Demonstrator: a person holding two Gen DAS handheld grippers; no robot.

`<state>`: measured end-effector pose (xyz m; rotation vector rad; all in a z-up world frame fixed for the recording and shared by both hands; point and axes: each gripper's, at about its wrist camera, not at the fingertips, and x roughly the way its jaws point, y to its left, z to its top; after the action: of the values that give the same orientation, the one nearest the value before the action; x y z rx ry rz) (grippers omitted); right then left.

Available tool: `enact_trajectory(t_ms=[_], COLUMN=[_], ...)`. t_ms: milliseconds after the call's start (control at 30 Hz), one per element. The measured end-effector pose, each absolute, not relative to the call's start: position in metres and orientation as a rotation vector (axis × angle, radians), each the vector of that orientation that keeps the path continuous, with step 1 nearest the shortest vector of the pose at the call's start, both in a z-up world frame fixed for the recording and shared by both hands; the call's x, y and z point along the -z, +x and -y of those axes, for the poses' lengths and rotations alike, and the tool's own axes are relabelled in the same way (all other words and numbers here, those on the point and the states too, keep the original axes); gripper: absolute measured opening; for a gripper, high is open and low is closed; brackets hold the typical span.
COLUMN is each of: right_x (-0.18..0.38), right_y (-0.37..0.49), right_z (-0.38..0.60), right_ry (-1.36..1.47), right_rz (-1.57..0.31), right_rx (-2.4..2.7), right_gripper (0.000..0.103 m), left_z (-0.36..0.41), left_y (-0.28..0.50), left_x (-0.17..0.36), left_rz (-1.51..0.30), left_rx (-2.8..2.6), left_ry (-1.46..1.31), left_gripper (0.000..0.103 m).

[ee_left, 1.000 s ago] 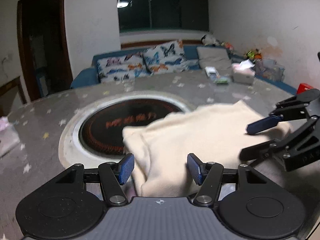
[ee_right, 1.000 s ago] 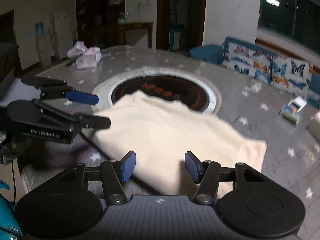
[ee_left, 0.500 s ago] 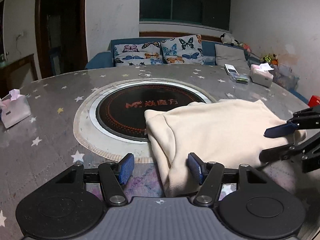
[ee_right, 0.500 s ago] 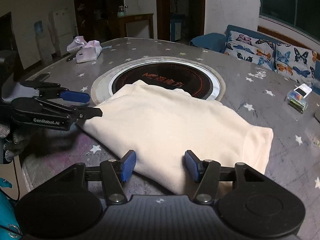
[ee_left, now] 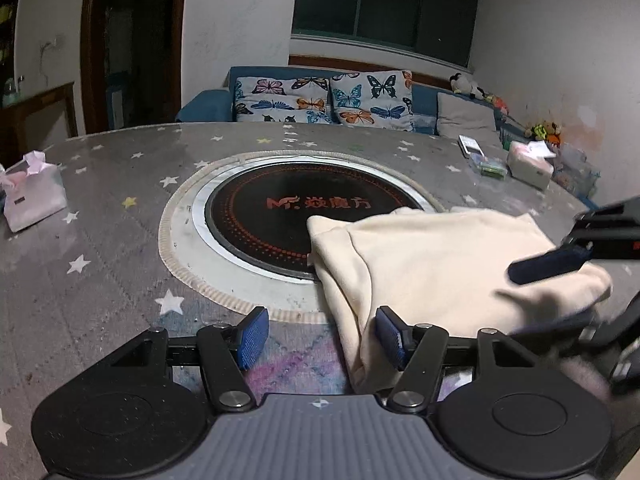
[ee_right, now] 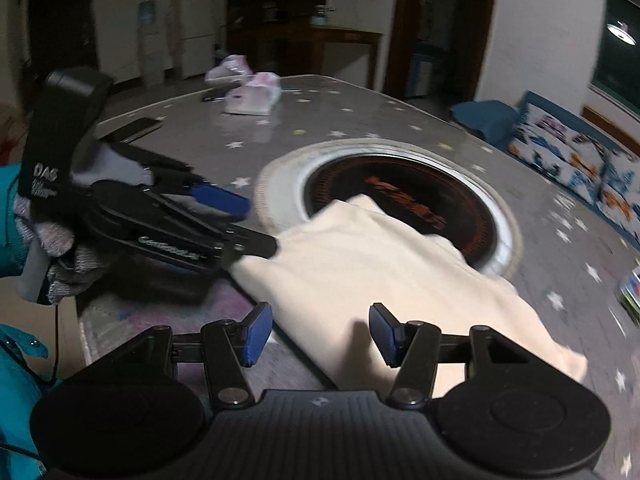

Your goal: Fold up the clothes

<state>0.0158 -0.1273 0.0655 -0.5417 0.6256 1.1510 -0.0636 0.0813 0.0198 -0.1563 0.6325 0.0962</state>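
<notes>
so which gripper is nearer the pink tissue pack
Left. The left gripper sits at the cloth's edge on the pack's side; the right gripper is over the cloth's far end.

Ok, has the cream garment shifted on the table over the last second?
No, not noticeably. The cream garment still laps its far corner over the near edge of the round black hotplate, as it did a second ago; only the cameras have swung.

Left gripper [ee_left: 320,336]: jaws apart, pads clamp nothing, tilted downward. Right gripper [ee_right: 318,334]: jaws apart, nothing clamped, tilted downward. Gloved hand [ee_right: 60,252] holds left gripper's handle.
</notes>
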Motion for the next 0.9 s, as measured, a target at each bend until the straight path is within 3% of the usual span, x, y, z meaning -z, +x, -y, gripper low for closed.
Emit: enact_trajectory(t_ms=[133, 300, 333, 367, 433, 600, 733, 900], right_x=[-0.064, -0.057, -0.055, -0.054, -0.051, -0.044, -0.047, -0.061], right_y=[0.004, -0.011, -0.014, -0.016, -0.02, -0.024, -0.022, -0.009], right_z=[0.11, 0.086, 0.082, 0.078, 0.071, 0.062, 0.065, 0.074], right_ry=[-0.589, -0.681, -0.7, -0.716, -0.738, -0.772, -0.746, -0.621], right_rz=[-0.604, -0.568, -0.558, -0.546, -0.531, -0.514, -0.512, -0.53], right_rx=[-1.204, -1.249, -1.253, -1.254, -1.251, -1.221, -1.196, -1.191], right_gripper=[0.053, 0.052, 0.052, 0.052, 0.052, 0.039, 0.019, 0.015], left_z=[-0.097, -0.115, -0.118, -0.119, -0.122, -0.124, -0.125, -0.123], left_y=[-0.064, -0.069, -0.07, -0.071, -0.072, -0.069, -0.064, -0.057], left_x=[-0.028, -0.032, -0.032, -0.032, -0.033, -0.037, -0.036, -0.034], left_rz=[-0.625, -0.624, -0.624, -0.625, -0.624, -0.619, -0.636, -0.66], left_rx=[-0.117, -0.149, -0.155, -0.158, -0.157, -0.142, -0.108, -0.062], left_ry=[-0.235, -0.309, -0.318, -0.329, -0.354, -0.394, -0.471, -0.59], left_gripper=[0.063, 0.077, 0.082, 0.094, 0.101, 0.101, 0.101, 0.099])
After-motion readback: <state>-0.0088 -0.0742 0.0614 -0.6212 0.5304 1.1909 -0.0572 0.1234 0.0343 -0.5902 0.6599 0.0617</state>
